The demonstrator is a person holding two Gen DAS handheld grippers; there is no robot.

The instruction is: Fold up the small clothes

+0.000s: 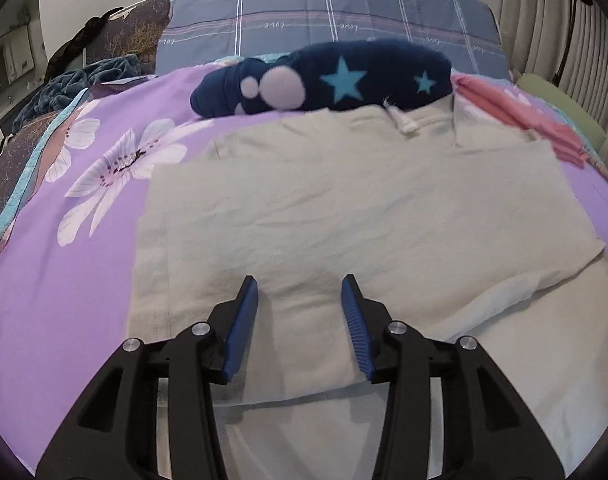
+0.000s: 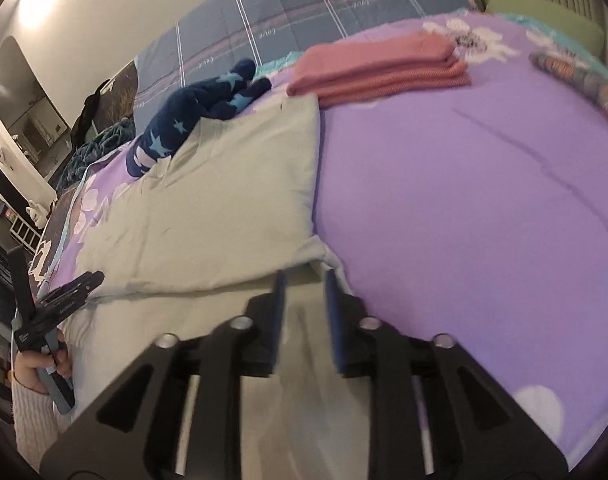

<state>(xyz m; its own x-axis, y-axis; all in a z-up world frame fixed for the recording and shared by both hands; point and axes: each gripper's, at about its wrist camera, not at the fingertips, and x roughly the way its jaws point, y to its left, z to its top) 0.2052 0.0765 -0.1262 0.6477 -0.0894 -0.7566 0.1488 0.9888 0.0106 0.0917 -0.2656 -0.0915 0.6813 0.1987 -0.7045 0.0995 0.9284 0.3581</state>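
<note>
A cream garment (image 1: 343, 208) lies flat on the purple floral bedsheet (image 1: 56, 300), its upper part folded over into a double layer. My left gripper (image 1: 300, 284) hovers low over the garment's near part, jaws open, blue pads (image 1: 242, 320) apart with only flat cloth beneath them. In the right wrist view the same cream garment (image 2: 224, 200) runs off to the left. My right gripper (image 2: 304, 280) sits at its near right corner, blurred, jaws apart with cloth showing in the gap. The left gripper (image 2: 64, 292) and the hand (image 2: 36, 368) holding it show at the left edge.
A navy star-patterned fleece piece (image 1: 343, 76) lies just beyond the cream garment. A folded pink stack (image 2: 383, 68) sits at the far right of it. Behind are a blue plaid quilt (image 1: 323, 12), a teal blanket (image 1: 84, 76) and a green cushion (image 2: 543, 12).
</note>
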